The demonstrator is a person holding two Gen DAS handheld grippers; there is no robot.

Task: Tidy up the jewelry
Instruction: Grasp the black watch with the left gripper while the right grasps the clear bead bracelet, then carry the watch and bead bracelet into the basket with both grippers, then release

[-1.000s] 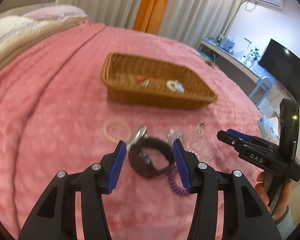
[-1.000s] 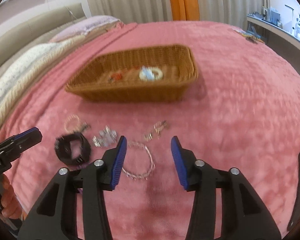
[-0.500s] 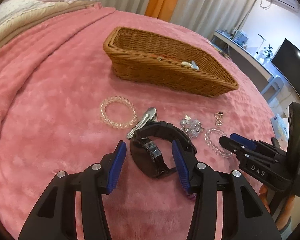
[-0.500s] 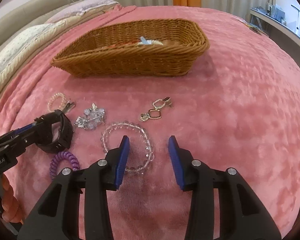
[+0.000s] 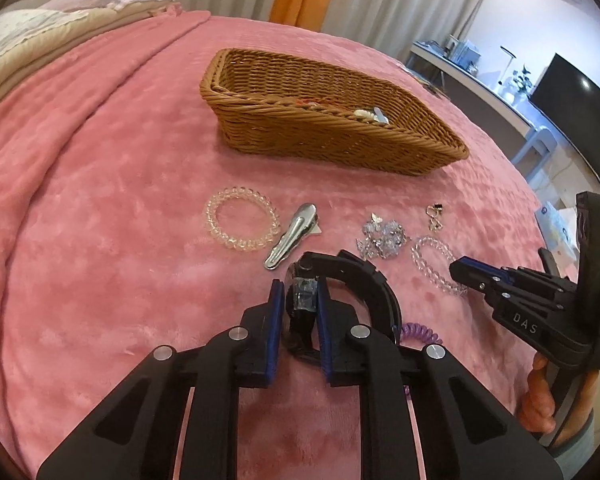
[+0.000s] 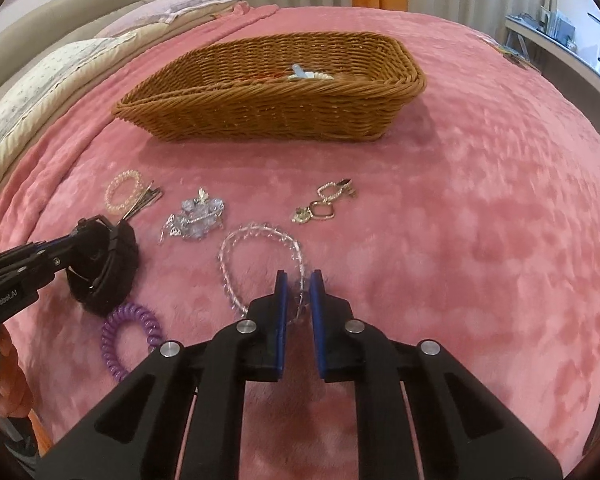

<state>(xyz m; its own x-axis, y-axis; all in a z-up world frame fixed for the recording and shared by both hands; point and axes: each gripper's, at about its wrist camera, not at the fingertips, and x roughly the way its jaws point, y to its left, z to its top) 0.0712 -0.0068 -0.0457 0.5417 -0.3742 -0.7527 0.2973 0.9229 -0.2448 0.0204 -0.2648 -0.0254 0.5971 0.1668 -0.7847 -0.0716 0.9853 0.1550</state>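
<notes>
**Both grippers closed on jewelry, seven loose pieces on bed**

Count, loose on the pink blanket [image 6: 480, 208]: one black watch [image 5: 364, 280], one clear bead bracelet [image 6: 260, 256], one purple coil hair tie [image 6: 130, 336], one pink bead bracelet [image 5: 240, 224], one silver hair clip [image 5: 292, 236], one crystal cluster piece [image 6: 196, 216], one gold charm piece [image 6: 324, 204]. One wicker basket [image 6: 268, 112] sits well ahead of both grippers; a white item and something red show over its rim, not countable.

Left gripper [image 5: 300, 304]: fingers drawn nearly together, pinching the watch across its clasp section; the strap loops out to the gripper's right. The hair clip lies just ahead of the tips, the pink bracelet ahead-left, the coil tie just right of the fingers.

Right gripper [image 6: 298, 292]: fingers narrowed to a slim gap, clamped on the near side of the clear bead bracelet, which lies on the blanket. Crystal cluster ahead-left, gold charm ahead.
</notes>
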